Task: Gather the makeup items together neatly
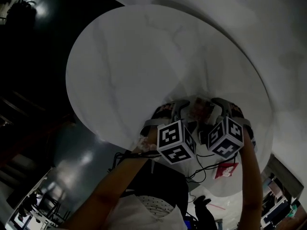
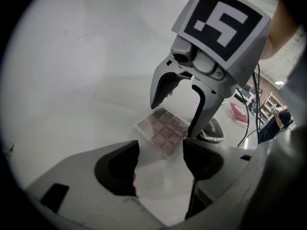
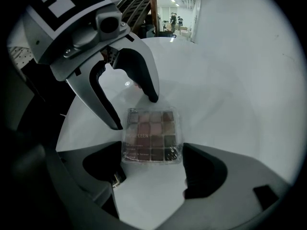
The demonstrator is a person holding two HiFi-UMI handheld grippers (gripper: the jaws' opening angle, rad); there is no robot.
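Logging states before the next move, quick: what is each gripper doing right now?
Left gripper: tongs open, empty.
Right gripper: tongs open, straddling the eyeshadow palette; no clear grip.

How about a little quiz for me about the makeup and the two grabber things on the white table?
1. True or false: the eyeshadow palette lies flat on the white table.
2. Pick one. The fingers of the left gripper are: A) shut on the palette, B) open, holding nothing, C) shut, holding nothing.
3. What shape is the table top?
Key: 1 true; 2 B; 3 round.
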